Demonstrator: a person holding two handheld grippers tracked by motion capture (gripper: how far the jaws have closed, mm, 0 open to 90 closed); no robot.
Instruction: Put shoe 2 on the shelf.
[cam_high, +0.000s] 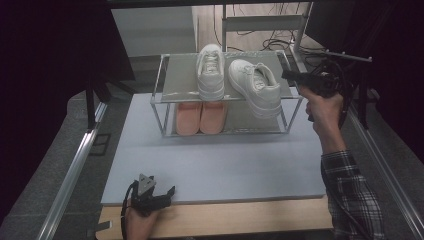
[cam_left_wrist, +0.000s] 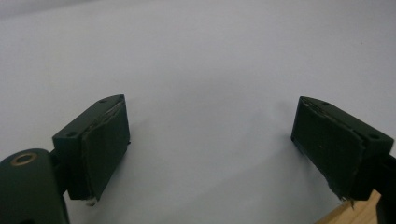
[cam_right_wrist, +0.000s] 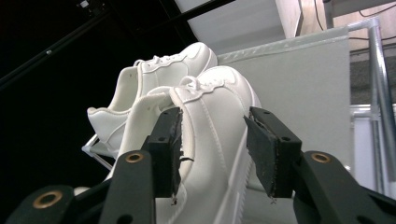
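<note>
Two white shoes sit on the top shelf of the rack (cam_high: 162, 80). The left shoe (cam_high: 210, 71) stands square on the shelf, toe pointing away. The right shoe (cam_high: 255, 86) lies beside it at an angle, its heel end hanging out past the shelf's front edge. Below, on the lower shelf, a pair of pink slippers (cam_high: 201, 117) rests side by side.

The right gripper (cam_high: 291, 76) is up at the rack's right end, level with the top shelf, just beside the right shoe. In the right gripper view the right shoe (cam_right_wrist: 210, 140) fills the space ahead of the jaws – they stand apart, the left pad close against the shoe's side, the right pad clear of it, so nothing is clamped.

The left gripper (cam_high: 167, 192) rests low at the near edge of the bench (cam_high: 225, 165), well apart from the rack – its jaws spread wide over bare grey surface in the left gripper view, holding nothing.
</note>
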